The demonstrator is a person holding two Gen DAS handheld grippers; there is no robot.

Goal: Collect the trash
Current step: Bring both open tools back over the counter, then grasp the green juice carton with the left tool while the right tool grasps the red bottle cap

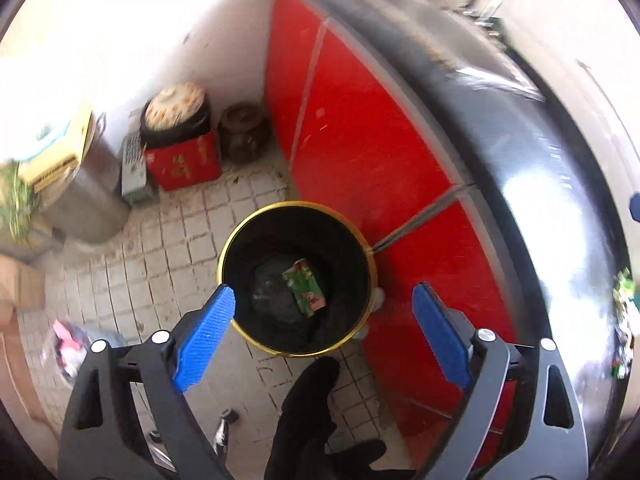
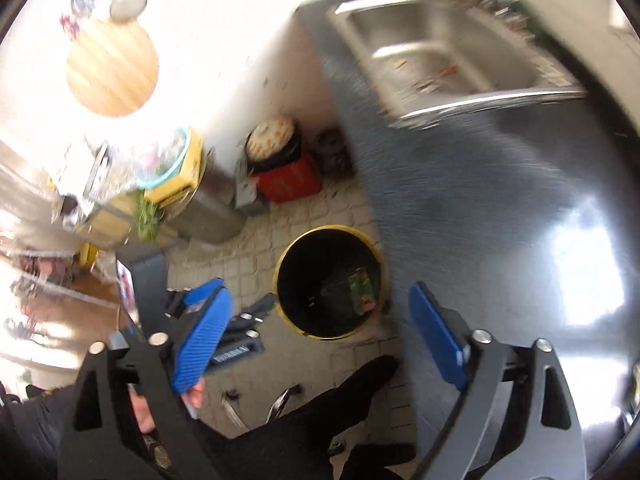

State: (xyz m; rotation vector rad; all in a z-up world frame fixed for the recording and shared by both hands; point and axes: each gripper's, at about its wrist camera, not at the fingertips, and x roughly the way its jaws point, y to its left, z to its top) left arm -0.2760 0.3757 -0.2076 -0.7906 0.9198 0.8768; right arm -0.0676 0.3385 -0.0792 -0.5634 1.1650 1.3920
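Observation:
A black trash bin with a gold rim [image 1: 362, 236] stands on the tiled floor beside red cabinet doors. A green and red carton [image 1: 303, 287] lies inside it on a dark bag. My left gripper [image 1: 324, 300] is open and empty, directly above the bin. The bin [image 2: 282, 256] and the carton [image 2: 362, 286] also show in the right wrist view. My right gripper [image 2: 320, 308] is open and empty, higher up, over the bin and the counter edge. The left gripper's blue fingers [image 2: 202, 292] show left of the bin there.
A dark glossy counter [image 2: 500, 208] with a steel sink [image 2: 440, 52] runs on the right above red cabinets [image 1: 360, 140]. A red box with a pot [image 1: 182, 152], a dark jar [image 1: 244, 130] and a metal bin [image 1: 86, 192] stand by the wall. Crumpled wrappers [image 1: 624, 320] lie on the counter.

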